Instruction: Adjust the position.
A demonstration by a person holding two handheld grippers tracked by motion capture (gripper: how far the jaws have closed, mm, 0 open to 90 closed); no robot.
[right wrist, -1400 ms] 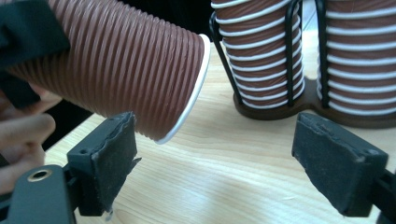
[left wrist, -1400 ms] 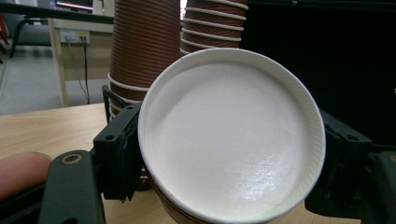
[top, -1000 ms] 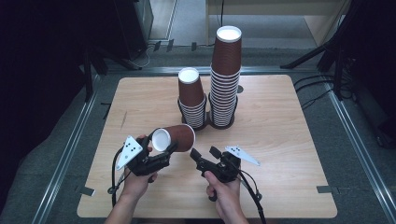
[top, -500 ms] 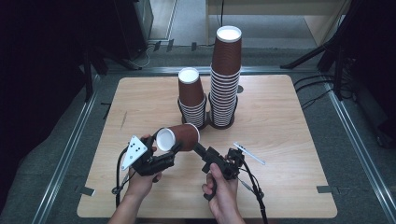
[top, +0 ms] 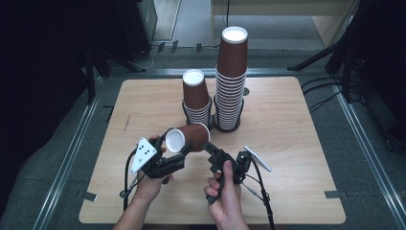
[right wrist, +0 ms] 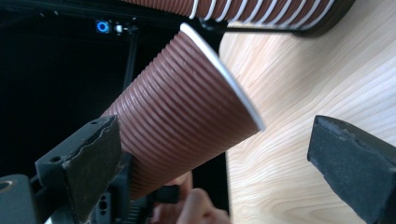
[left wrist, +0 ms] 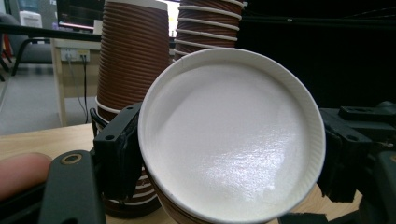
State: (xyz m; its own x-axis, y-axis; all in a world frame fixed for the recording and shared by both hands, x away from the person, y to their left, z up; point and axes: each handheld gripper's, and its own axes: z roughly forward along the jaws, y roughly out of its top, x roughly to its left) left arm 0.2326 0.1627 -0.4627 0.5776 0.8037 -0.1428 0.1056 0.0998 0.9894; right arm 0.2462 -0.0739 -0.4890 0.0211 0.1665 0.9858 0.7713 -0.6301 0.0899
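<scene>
A brown ribbed paper cup (top: 191,136) lies on its side in the air above the table's front. My left gripper (top: 176,149) is shut on its narrow end. In the left gripper view the cup's white bottom (left wrist: 229,140) faces the camera, with a black jaw pressed on each side of it. My right gripper (top: 210,147) is at the cup's wide rim end. Its jaws have just been opening, and in the right gripper view they stand far apart with the cup's wall (right wrist: 187,112) between them, not squeezed.
Two stacks of the same brown cups stand in black ring bases at the table's middle back: a short stack (top: 196,98) and a taller stack (top: 231,81) to its right. Bare wooden table (top: 297,139) lies to the right; dark floor and metal rails surround it.
My right gripper has moved left up to the cup's rim end and its jaws have spread wide. The left gripper, still gripping the cup, has shifted slightly right.
</scene>
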